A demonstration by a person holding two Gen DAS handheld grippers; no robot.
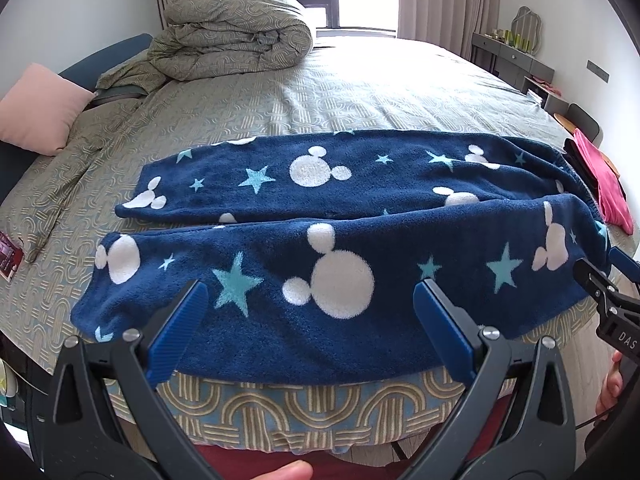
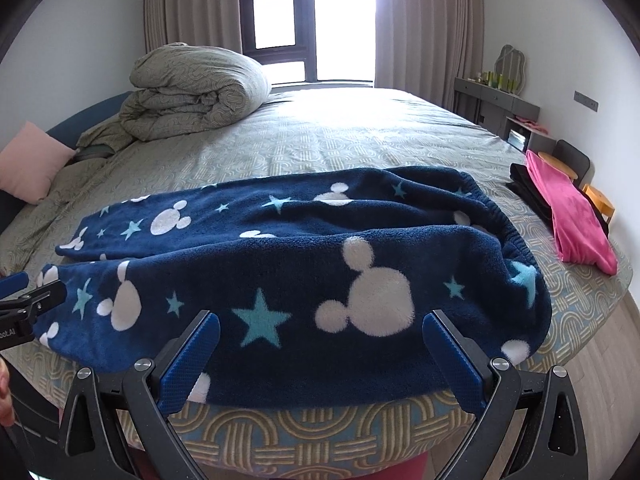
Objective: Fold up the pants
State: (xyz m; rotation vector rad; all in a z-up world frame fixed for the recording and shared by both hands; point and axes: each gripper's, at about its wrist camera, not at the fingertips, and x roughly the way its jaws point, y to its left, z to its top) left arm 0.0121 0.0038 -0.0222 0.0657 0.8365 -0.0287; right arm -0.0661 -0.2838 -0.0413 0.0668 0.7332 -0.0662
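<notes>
Pants are lying spread across the near edge of the bed, navy fleece with white mouse heads and pale blue stars. The two legs are running side by side toward my left, cuffs at the left end, while the elastic waistband is bunching up at the right end. The near leg is hanging slightly over the bed's front edge.

I am holding my left gripper over the near leg's middle, its blue fingers spread wide and gripping nothing. My right gripper is hovering over the seat of the pants nearer the waistband, equally wide and likewise empty. Whether either set of tips is touching the fleece, I cannot tell. Each gripper is showing at the edge of the other's view, the right one near the waistband and the left one near the cuffs.

Beyond the waistband, a pink cloth is lying on a dark garment at the bed's right edge, apart from the pants. A rolled duvet is sitting at the far left of the bed, and a pink pillow is leaning at the left side. Curtains are framing a bright window behind.
</notes>
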